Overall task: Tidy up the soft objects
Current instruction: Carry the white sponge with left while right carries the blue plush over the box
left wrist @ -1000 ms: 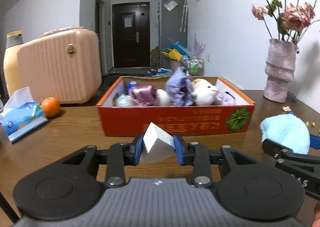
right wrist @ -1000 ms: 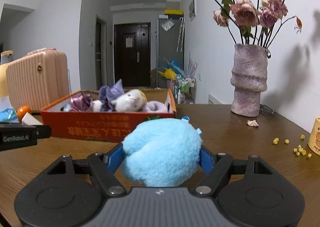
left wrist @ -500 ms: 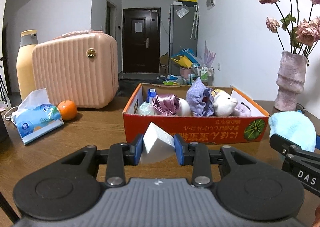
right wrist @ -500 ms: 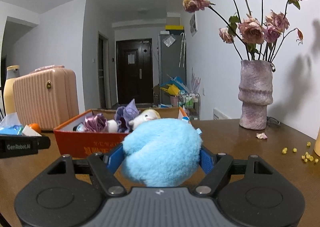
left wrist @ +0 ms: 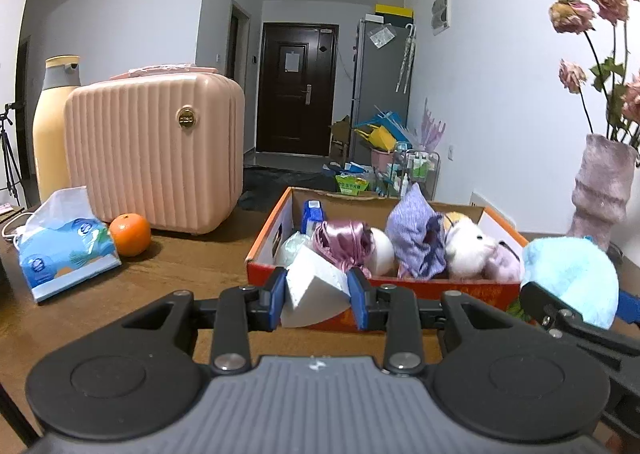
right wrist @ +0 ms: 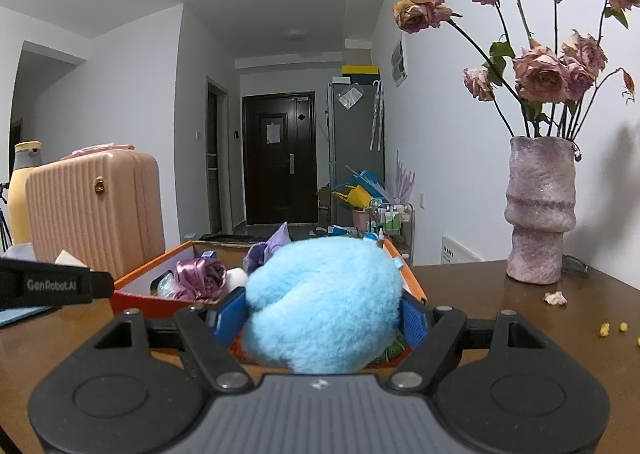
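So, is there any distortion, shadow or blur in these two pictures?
Left wrist view: fisheye bends the walls, dark corners; the white sponge is sharp. Right wrist view: same curving; the flowers throw a soft shadow on the wall; the blue plush is sharp.

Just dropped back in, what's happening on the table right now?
A person is tidying soft things into the orange cardboard box with a gripper in each hand. The left gripper is clamped on a white sponge wedge, held in front of the box's near wall. The right gripper holds a fluffy blue plush at the box's right end. The box already holds a pink satin scrunchie, a purple cloth and a white plush toy. Neither item has been dropped in yet.
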